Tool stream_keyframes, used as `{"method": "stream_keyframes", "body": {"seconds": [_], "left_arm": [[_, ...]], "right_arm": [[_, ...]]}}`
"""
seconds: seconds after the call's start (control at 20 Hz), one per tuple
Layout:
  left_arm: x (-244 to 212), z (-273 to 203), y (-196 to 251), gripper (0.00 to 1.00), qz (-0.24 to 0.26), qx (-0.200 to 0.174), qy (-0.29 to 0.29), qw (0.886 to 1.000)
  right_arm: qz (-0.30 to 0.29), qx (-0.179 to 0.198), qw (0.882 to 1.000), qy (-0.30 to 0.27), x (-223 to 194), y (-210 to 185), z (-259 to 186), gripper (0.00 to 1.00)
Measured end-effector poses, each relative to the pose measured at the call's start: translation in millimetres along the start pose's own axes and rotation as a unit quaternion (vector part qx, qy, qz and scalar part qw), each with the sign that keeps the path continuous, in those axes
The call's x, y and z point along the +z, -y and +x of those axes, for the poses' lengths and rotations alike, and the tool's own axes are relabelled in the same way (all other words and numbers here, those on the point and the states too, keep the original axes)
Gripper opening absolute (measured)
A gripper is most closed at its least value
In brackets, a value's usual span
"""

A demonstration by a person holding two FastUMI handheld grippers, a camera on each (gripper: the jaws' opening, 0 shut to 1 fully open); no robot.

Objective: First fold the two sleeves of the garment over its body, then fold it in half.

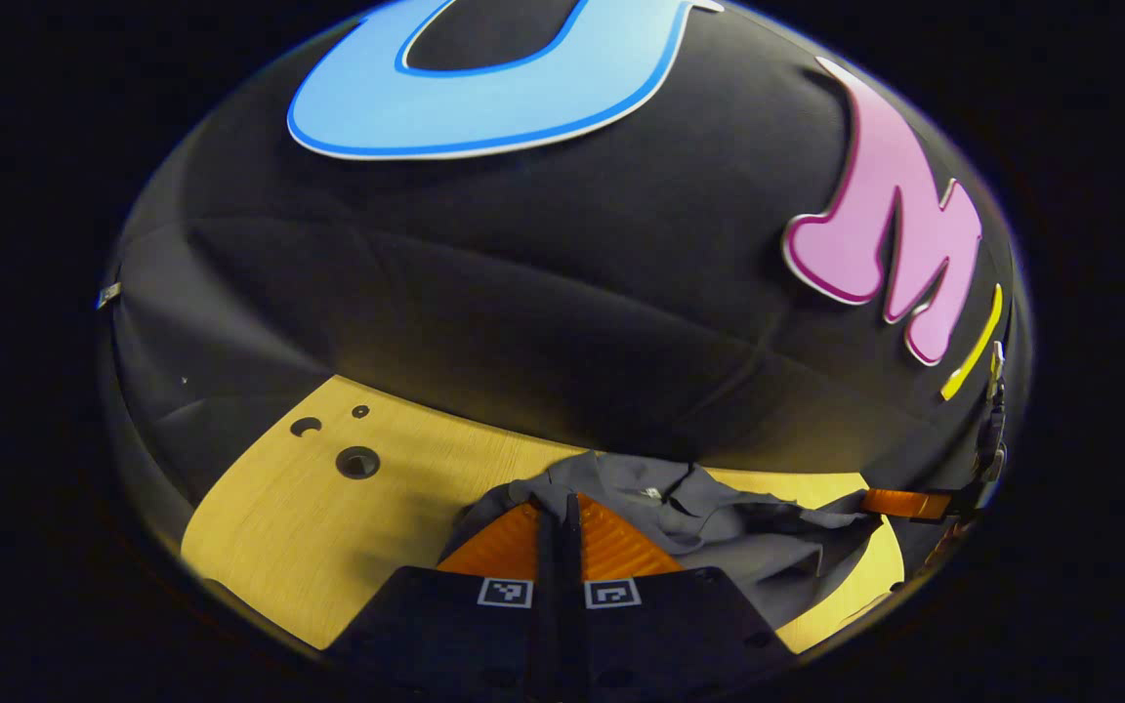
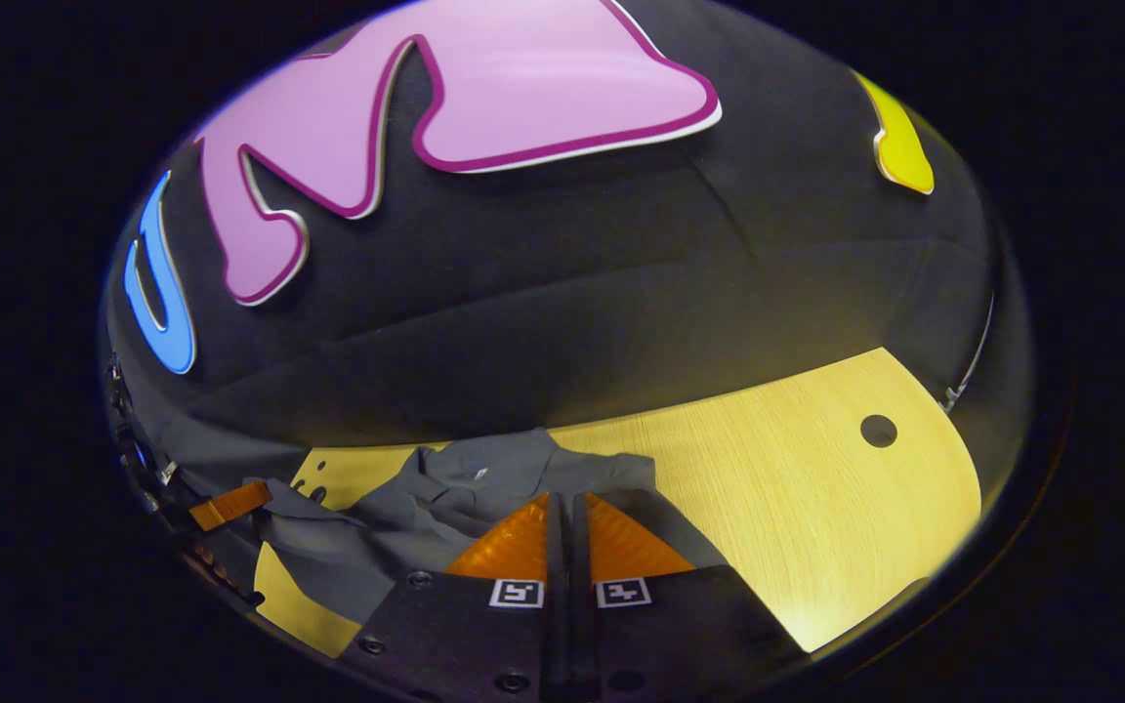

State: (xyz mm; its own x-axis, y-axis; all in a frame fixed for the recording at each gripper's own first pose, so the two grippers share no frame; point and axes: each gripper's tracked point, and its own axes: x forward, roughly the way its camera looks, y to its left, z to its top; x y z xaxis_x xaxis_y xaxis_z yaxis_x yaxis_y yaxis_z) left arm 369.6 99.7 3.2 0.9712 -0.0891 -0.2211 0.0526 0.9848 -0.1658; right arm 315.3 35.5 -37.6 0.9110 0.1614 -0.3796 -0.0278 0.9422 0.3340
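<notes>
in the left gripper view, the wooden table [image 1: 328, 517] spreads out on the left, with round holes [image 1: 357, 462] drilled near its far edge. at bottom centre the left gripper [image 1: 559, 508] shows its jaws drawn tight together, with only a thin dark line between them; whether cloth is pinched there i cannot tell, though the tips sit against the near edge of the grey garment [image 1: 719, 537]. the garment lies crumpled on the table, running from the tips toward the right, its collar up near the booth wall. at the far right edge the other gripper reaches in beside the cloth.

in the right gripper view, the left gripper [image 2: 230, 505] pokes in at the far left, next to the garment [image 2: 445, 498]. the cloth is bunched across the table [image 2: 816, 488] from left to centre. the right gripper [image 2: 562, 508] has its jaws pressed narrow, tips against the fabric. a hole [image 2: 878, 431] marks the bare table to the right.
</notes>
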Motion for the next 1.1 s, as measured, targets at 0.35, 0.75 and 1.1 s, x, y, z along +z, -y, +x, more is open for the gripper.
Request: {"method": "stream_keyframes", "body": {"seconds": [0.35, 0.75, 1.1], "left_arm": [[-17.9, 77.1, -16.0, 0.08, -0.010, -0.006, 0.001, 1.000], [-20.4, 75.2, -10.7, 0.23, 0.021, 0.001, -0.004, 1.000], [16.0, 1.7, 10.5, 0.92, 0.049, -0.003, 0.029, 0.998]], "right_arm": [[0.014, -0.030, 0.999, 0.012, -13.3, 26.4, 65.7, 0.05], [-0.023, -0.047, 0.999, 0.015, -22.5, 27.0, 63.0, 0.25], [-0.046, -0.042, 0.997, 0.047, -4.6, 8.3, -4.0, 0.97]]}}
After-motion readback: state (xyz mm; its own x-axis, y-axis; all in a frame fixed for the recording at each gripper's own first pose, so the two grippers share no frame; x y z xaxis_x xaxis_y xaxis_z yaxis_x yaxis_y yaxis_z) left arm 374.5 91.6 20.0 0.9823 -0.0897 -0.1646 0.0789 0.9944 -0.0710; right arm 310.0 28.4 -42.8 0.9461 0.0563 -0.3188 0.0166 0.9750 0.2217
